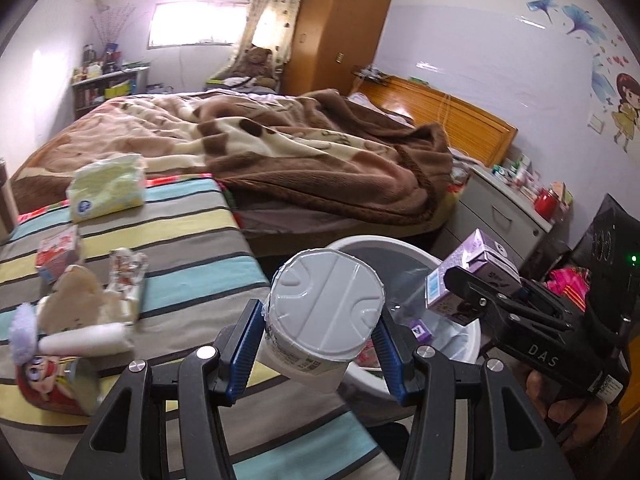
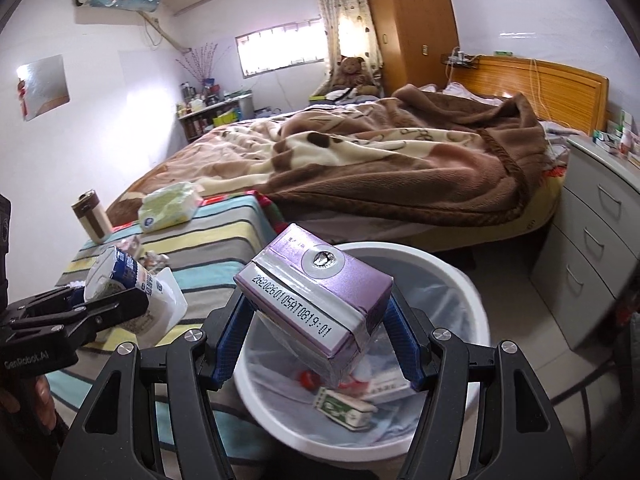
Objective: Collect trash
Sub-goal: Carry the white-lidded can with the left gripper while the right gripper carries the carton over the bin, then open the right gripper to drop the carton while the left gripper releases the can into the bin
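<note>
My left gripper (image 1: 320, 332) is shut on a white yoghurt cup (image 1: 324, 312), its foil lid facing the camera, held over the edge of the striped table next to the white bin (image 1: 466, 344). My right gripper (image 2: 316, 328) is shut on a purple drink carton (image 2: 316, 304), held tilted over the white, bag-lined bin (image 2: 472, 292). The bin holds a green-and-white box (image 2: 348, 406) and other scraps. The right gripper (image 1: 472, 292) with the purple carton (image 1: 472, 268) shows above the bin's far side in the left wrist view. The left gripper (image 2: 116, 300) with the cup (image 2: 124, 280) appears at the left of the right wrist view.
On the striped tablecloth (image 1: 192, 240) lie a green tissue pack (image 1: 106, 188), a small red carton (image 1: 56, 254), crumpled wrappers (image 1: 124, 284), a red snack tin (image 1: 52, 380) and a brown flask (image 2: 91, 216). Behind it is a bed with a brown blanket (image 1: 312, 152); a grey drawer unit (image 2: 596, 240) stands to the right.
</note>
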`<action>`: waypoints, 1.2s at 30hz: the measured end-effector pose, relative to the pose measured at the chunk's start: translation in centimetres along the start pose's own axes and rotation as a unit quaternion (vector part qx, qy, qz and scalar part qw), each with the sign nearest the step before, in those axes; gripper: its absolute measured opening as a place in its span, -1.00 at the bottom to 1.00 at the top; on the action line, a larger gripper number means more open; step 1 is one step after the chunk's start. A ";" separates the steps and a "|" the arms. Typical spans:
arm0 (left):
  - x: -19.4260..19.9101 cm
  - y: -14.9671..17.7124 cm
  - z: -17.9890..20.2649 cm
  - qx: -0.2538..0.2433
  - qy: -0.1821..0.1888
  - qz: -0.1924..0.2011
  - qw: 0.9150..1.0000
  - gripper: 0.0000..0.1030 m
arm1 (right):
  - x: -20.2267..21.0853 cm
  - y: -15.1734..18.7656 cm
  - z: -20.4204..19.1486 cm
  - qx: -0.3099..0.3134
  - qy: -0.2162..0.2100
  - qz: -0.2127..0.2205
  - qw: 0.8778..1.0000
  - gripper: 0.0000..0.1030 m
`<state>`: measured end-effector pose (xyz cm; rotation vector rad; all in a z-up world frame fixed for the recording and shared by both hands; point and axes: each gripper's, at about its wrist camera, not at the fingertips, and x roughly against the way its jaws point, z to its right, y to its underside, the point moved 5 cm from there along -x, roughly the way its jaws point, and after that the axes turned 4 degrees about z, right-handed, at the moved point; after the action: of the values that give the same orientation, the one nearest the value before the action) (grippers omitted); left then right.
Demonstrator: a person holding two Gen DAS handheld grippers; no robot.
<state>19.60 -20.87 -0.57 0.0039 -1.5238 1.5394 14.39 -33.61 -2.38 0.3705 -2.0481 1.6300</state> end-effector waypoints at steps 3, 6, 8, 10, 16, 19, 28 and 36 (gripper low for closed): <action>-1.0 0.1 1.3 -0.007 0.011 -0.008 1.000 0.04 | -0.1 0.3 1.1 -0.006 0.008 -0.006 1.000 0.27; -1.9 0.4 2.3 -0.016 0.016 -0.016 1.000 0.04 | -0.3 0.6 2.2 -0.014 0.013 -0.015 1.000 0.27; -2.6 0.6 3.0 -0.019 0.019 -0.021 0.999 0.04 | -0.4 0.8 2.7 -0.017 0.017 -0.021 0.999 0.27; -3.3 0.8 3.6 -0.024 0.017 -0.028 0.999 0.04 | -0.6 1.0 3.2 -0.018 0.021 -0.025 0.999 0.27; -4.5 1.4 4.9 -0.037 0.019 -0.040 0.998 0.04 | -1.2 1.5 4.3 -0.022 0.030 -0.040 0.999 0.27; -4.8 1.6 5.6 -0.044 0.021 -0.041 0.998 0.04 | -1.3 1.7 4.7 -0.021 0.032 -0.046 0.998 0.27; -5.9 1.6 6.5 -0.045 0.029 -0.051 0.997 0.04 | -1.5 1.8 5.3 -0.021 0.043 -0.050 0.998 0.28; -6.0 1.8 6.3 -0.038 0.033 -0.051 0.997 0.22 | -1.6 1.8 5.4 -0.030 0.043 -0.051 0.997 0.45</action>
<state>18.28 -28.91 -4.04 -0.0118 -1.5067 1.3868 13.69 -38.49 -5.63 0.3698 -1.9768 1.4947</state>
